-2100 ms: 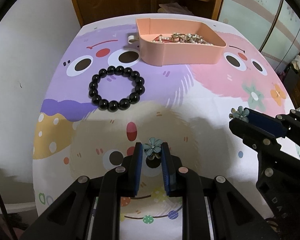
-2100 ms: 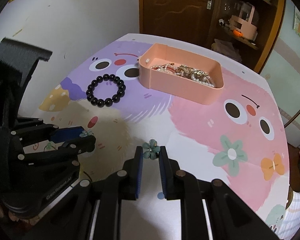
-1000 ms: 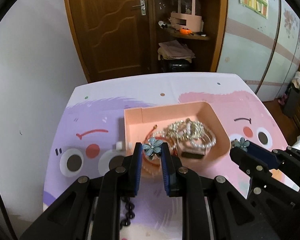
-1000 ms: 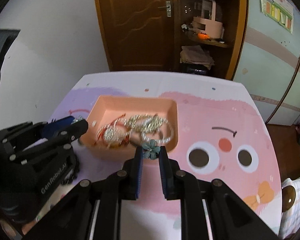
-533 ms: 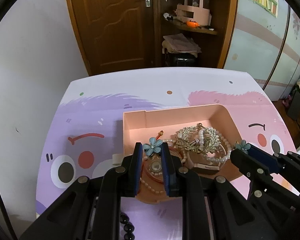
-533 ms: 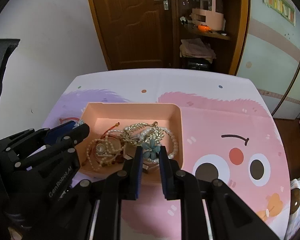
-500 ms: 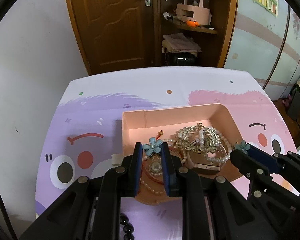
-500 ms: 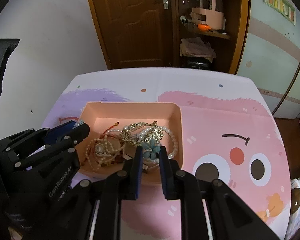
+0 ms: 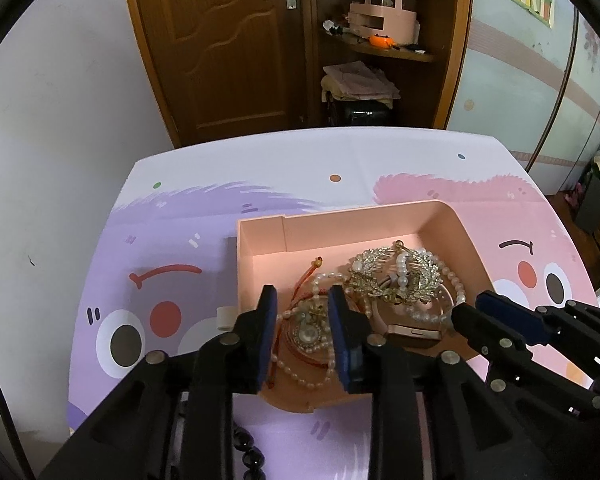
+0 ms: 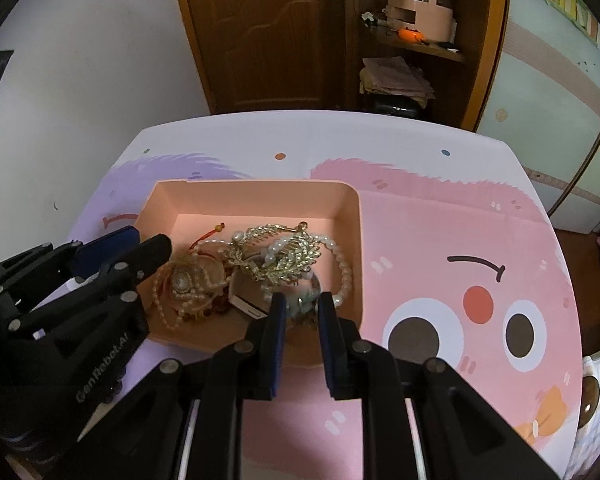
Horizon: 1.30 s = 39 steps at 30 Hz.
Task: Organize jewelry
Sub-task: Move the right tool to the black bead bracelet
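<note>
A pink tray point(image 9: 384, 222) point(image 10: 256, 196) on the cartoon tablecloth holds gold hair combs point(image 9: 396, 276) point(image 10: 280, 256), pearl strands point(image 9: 300, 376) and a round pendant point(image 10: 182, 282). My left gripper point(image 9: 303, 300) is open and empty above the tray's near left part. My right gripper point(image 10: 302, 300) is open above the tray's near right part; a teal flower earring point(image 10: 306, 300) lies in the tray just below its fingertips. The other teal earring is not visible. Part of a black bead bracelet point(image 9: 250, 454) lies on the cloth under the left gripper.
A small white piece point(image 9: 225, 317) lies on the cloth left of the tray. Beyond the table stand a brown door point(image 9: 228, 48) and shelves holding a pink basket point(image 9: 380, 16). A white wall is at the left.
Both grippers have opened over the tray and let go of their teal flower earrings. The right one's earring now lies in the tray.
</note>
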Available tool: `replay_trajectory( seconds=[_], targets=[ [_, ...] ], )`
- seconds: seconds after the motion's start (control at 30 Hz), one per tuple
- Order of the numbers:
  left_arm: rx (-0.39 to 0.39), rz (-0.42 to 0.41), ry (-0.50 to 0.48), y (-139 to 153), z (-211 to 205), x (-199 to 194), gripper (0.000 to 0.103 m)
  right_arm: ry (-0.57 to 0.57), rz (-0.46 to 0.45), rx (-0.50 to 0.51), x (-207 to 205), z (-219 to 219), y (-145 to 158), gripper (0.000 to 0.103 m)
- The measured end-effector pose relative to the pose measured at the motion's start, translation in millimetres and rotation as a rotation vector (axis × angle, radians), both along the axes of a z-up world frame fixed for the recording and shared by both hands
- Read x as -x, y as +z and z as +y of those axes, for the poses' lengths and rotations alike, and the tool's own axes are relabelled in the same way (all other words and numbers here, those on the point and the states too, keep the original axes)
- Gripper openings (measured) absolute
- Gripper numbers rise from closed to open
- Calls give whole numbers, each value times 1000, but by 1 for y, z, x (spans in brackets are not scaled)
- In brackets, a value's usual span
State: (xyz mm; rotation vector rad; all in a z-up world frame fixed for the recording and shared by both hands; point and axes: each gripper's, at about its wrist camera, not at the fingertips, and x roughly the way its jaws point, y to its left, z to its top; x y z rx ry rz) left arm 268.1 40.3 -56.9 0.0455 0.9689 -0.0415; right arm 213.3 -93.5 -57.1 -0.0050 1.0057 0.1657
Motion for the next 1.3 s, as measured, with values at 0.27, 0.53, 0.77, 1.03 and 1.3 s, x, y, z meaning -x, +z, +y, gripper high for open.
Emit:
replay_trajectory(
  seconds=[0.27,0.53,0.77,1.03,1.3],
  targets=[
    [-3,-33,6,12,0,13,51,-6,-45,19,7,0,11,27],
    [-10,-60,-2,29,0,34,53,-21,-66,5,22,-2,24,27],
    [-9,-77,8,41,9,58,63,-27,-74,-1,43,2,34,27],
    [-12,-59,28,45,23,91,68,-32,-62,2,70,9,38,27],
    [-12,-25,27,38,38,120,72,-23,-28,10,95,23,30,27]
  ],
)
